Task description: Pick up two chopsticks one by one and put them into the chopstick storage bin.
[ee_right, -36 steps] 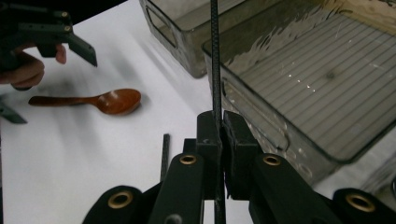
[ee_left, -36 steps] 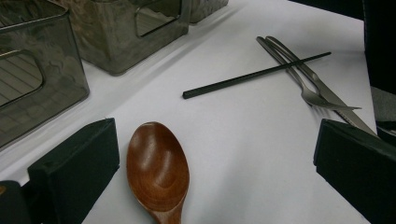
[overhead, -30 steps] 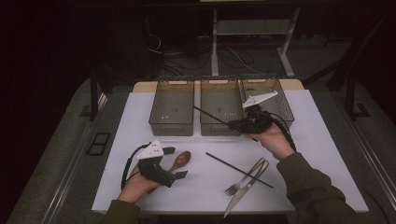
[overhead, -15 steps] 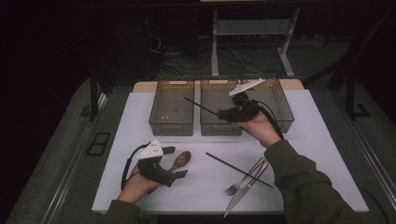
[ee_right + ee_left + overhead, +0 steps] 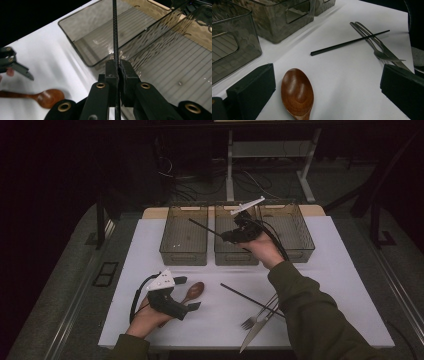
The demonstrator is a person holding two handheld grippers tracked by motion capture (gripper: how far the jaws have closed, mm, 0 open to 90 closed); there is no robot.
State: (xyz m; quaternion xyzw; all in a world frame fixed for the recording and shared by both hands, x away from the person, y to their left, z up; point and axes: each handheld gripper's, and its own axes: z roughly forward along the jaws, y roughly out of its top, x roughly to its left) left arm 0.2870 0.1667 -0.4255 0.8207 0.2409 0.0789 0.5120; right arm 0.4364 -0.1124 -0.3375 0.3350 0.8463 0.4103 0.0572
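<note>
Item in hand: black chopstick (image 5: 206, 228), thin and straight, clamped between the closed jaws of the right gripper (image 5: 223, 237). It is held in the air above the bins at the far side of the table, its free end reaching left over the gap between the left bin (image 5: 184, 240) and the middle bin (image 5: 231, 251). In the right gripper view the chopstick (image 5: 115, 32) runs straight up from the pinched pads, over the edge shared by two bins.

Right gripper: jaws narrow, pressed on the chopstick; held by the right hand (image 5: 264, 251), dark green sleeve behind it.

Bins: three smoky translucent plastic bins in a row at the far edge of the white table (image 5: 345, 285); the right bin (image 5: 295, 232) stands just beside the middle one. Ribbed floors show through their walls.

Second chopstick (image 5: 245, 297): black, lying flat on the table, near side, right of centre; its right end crosses the fork (image 5: 257, 315) and the knife (image 5: 260, 327), which lie side by side.

Wooden spoon (image 5: 192, 292): brown, flat on the table at the near left, bowl (image 5: 297, 93) lying between the wide-spread jaws of the left gripper (image 5: 187, 292); pads not touching it.

Left gripper: jaws wide, nothing held, resting low at the table in the left hand (image 5: 145, 317).
</note>
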